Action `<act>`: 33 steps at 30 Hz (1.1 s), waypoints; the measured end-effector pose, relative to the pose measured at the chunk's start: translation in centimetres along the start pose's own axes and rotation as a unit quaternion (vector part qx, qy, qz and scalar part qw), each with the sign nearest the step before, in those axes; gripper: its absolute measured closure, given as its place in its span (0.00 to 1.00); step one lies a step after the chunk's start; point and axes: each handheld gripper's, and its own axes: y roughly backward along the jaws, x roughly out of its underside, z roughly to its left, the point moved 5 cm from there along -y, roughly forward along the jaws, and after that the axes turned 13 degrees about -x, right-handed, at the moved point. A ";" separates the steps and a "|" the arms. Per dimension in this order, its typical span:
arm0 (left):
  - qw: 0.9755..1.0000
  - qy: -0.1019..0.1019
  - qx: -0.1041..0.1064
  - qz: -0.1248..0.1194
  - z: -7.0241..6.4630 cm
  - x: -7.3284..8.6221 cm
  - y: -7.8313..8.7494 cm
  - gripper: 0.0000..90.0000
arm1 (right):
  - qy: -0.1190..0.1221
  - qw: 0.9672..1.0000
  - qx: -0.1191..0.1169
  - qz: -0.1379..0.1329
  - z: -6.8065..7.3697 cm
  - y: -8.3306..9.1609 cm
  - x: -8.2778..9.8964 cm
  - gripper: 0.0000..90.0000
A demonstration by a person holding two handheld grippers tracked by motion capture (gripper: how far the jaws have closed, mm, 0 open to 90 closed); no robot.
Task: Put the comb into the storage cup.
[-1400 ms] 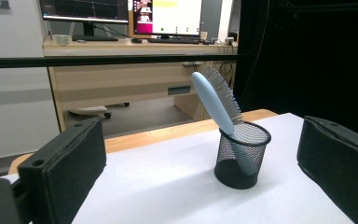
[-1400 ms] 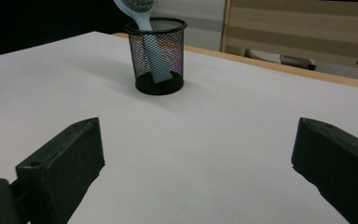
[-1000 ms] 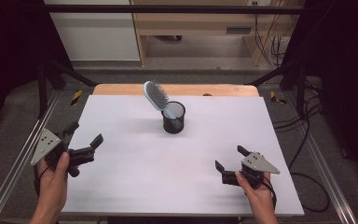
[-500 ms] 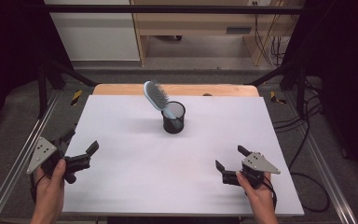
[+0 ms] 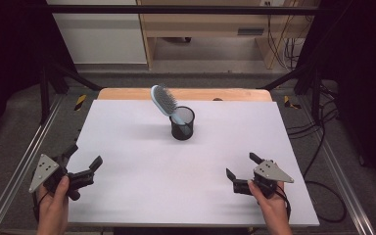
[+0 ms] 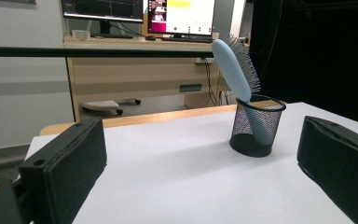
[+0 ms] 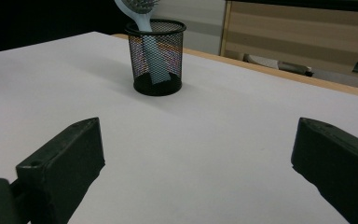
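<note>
Left tongs (image 5: 83, 166) held wide open and empty at the table's (image 5: 137, 196) near left corner, right tongs (image 5: 240, 172) likewise spread wide, nothing gripped, hairbrush (image 5: 165, 102) propped tilted in mesh cup (image 5: 182, 123), well apart from both.

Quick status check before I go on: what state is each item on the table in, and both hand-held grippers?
Hairbrush: handle down in the cup, head sticking out and leaning to the left in the high view.
Mesh cup: upright on the table, holding the hairbrush.
Left hand-held gripper: open, holding nothing, near the table's left edge.
Right hand-held gripper: open, holding nothing, over the table's near right part.
</note>
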 end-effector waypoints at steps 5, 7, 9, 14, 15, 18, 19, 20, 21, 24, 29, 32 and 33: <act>1.000 0.001 0.007 0.000 -0.3 0.3 0.1 0.01 | 0.000 1.000 -0.001 0.000 0.0 0.0 0.0 0.03; 1.000 -0.003 0.009 0.000 -0.5 0.4 0.3 0.01 | -0.001 1.000 -0.001 0.000 0.0 0.1 0.0 0.03; 1.000 -0.009 0.011 0.001 -0.7 0.6 0.3 0.01 | 0.000 1.000 -0.002 -0.001 0.0 0.1 0.0 0.03; 1.000 -0.015 0.017 0.003 -1.1 1.0 0.6 0.01 | 0.000 1.000 -0.001 -0.003 -0.1 0.2 0.0 0.03; 1.000 -0.014 0.017 0.002 -1.1 1.0 0.6 0.01 | 0.002 1.000 -0.001 -0.003 -0.1 0.3 -0.1 0.03; 1.000 -0.019 0.020 0.006 -1.3 1.3 0.6 0.01 | 0.000 1.000 -0.001 -0.005 -0.2 0.4 -0.1 0.03; 1.000 -0.020 0.021 0.007 -1.4 1.3 0.6 0.01 | 0.000 1.000 0.000 -0.006 -0.3 0.4 -0.1 0.03; 0.999 -0.022 0.022 0.009 -1.4 1.4 0.7 0.01 | 0.003 1.000 0.001 -0.006 -0.4 0.5 -0.1 0.03; 1.000 -0.020 0.022 0.008 -1.5 1.5 0.7 0.01 | 0.002 1.000 0.001 -0.006 -0.4 0.5 -0.1 0.03; 0.999 -0.021 0.024 0.011 -1.6 1.7 0.7 0.01 | 0.005 1.000 0.001 -0.009 -0.6 0.8 -0.1 0.03; 0.999 -0.023 0.031 0.016 -1.8 2.1 0.6 0.01 | 0.010 1.000 0.001 -0.016 -1.1 1.3 -0.2 0.03; 0.999 -0.026 0.034 0.019 -2.1 2.3 0.6 0.01 | 0.016 1.000 0.005 -0.013 -1.7 1.8 0.0 0.03; 0.999 -0.026 0.036 0.020 -2.2 2.4 0.6 0.01 | 0.017 1.000 0.006 -0.014 -1.8 1.9 0.0 0.03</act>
